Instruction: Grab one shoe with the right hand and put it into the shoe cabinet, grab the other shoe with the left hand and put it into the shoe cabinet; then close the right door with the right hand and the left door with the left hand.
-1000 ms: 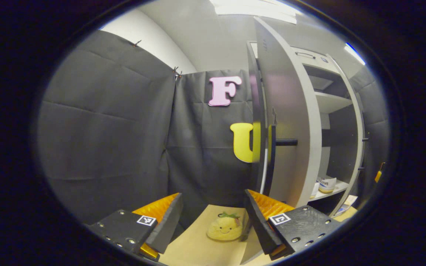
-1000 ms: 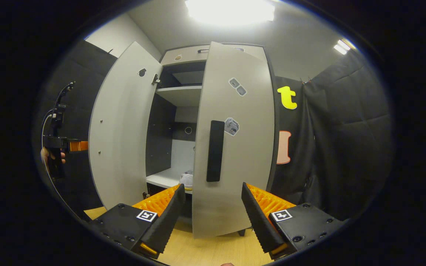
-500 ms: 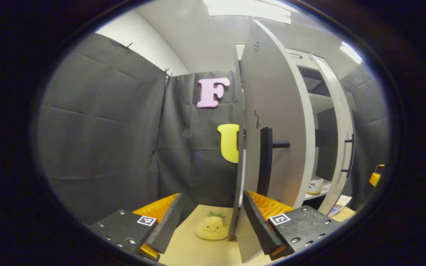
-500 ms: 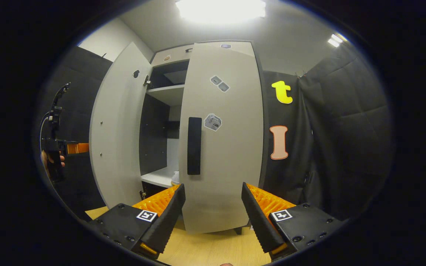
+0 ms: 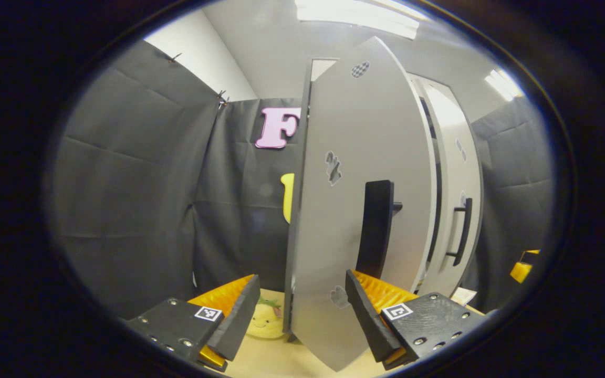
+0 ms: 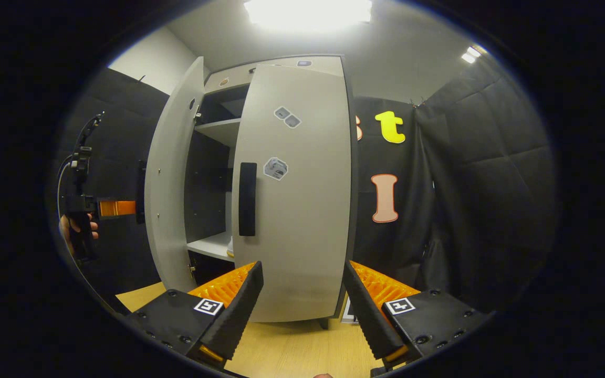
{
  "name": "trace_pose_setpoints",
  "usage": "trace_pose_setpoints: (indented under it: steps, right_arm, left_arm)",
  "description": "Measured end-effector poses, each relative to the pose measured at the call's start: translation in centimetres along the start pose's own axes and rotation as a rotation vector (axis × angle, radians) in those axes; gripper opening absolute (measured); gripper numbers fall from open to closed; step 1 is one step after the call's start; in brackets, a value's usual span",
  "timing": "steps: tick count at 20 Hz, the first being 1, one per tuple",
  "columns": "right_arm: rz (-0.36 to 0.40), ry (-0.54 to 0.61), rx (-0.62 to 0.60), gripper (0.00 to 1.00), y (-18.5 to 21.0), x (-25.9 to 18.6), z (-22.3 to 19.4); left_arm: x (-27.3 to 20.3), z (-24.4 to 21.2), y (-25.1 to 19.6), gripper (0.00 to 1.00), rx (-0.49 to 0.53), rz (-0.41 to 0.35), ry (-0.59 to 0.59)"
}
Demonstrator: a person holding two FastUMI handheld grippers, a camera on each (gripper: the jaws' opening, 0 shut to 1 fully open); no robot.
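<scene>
The grey shoe cabinet stands ahead. Its right door, with a black handle, is nearly closed, just beyond my open right gripper. The left door stands partly open; through the gap I see a shelf and a sliver of a white shoe. A hand holds my left gripper against that door's outer side. In the left gripper view the left door and its black handle are close in front of my open left gripper.
A yellow plush toy lies on the light wooden floor behind the left door. Black cloth walls close the booth on both sides. The right door and the other gripper show at the far right.
Both doors have swung toward closed. The right door now hides most of the cabinet's inside. The left door has turned its front face toward my left gripper, hiding the shelves.
</scene>
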State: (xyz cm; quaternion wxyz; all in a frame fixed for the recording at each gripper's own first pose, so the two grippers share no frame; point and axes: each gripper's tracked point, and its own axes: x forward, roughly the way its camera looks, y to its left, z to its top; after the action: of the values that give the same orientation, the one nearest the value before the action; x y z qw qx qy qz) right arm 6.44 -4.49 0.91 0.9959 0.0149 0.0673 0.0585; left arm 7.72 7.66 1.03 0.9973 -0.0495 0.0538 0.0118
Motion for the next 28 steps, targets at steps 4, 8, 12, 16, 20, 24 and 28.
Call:
trace_pose_setpoints:
  steps: [4,8,12,16,20,24,28]
  right_arm:
    - [-0.024,0.002,-0.002,0.96,-2.1,-0.7,-0.2]
    - [-0.023,0.011,0.008,0.96,-3.8,-1.0,-0.6]
    - [-0.001,0.011,0.021,0.96,-4.6,-1.0,-0.8]
    - [0.011,0.003,0.028,0.94,-4.1,-1.4,-0.7]
    - [0.003,-0.020,0.039,0.96,-2.5,-2.5,0.3]
    - [-0.001,-0.036,0.029,0.96,-0.2,-4.3,1.3]
    - [-0.004,-0.058,0.010,0.96,1.9,-6.2,2.1]
  left_arm:
    - [1.5,-0.4,-2.9,0.94,0.018,-0.028,0.002]
    - [1.9,-0.9,-5.2,0.94,0.026,-0.034,0.020]
    - [0.2,-1.8,-6.2,0.94,0.048,-0.026,0.027]
    - [-2.2,-1.9,-5.7,0.94,0.069,-0.029,0.031]
    - [-4.5,-1.1,-4.2,0.94,0.078,-0.041,0.014]
    - [-6.9,-0.4,-2.2,0.94,0.082,-0.054,-0.002]
    - [-9.9,0.6,-0.3,0.94,0.101,-0.059,-0.025]
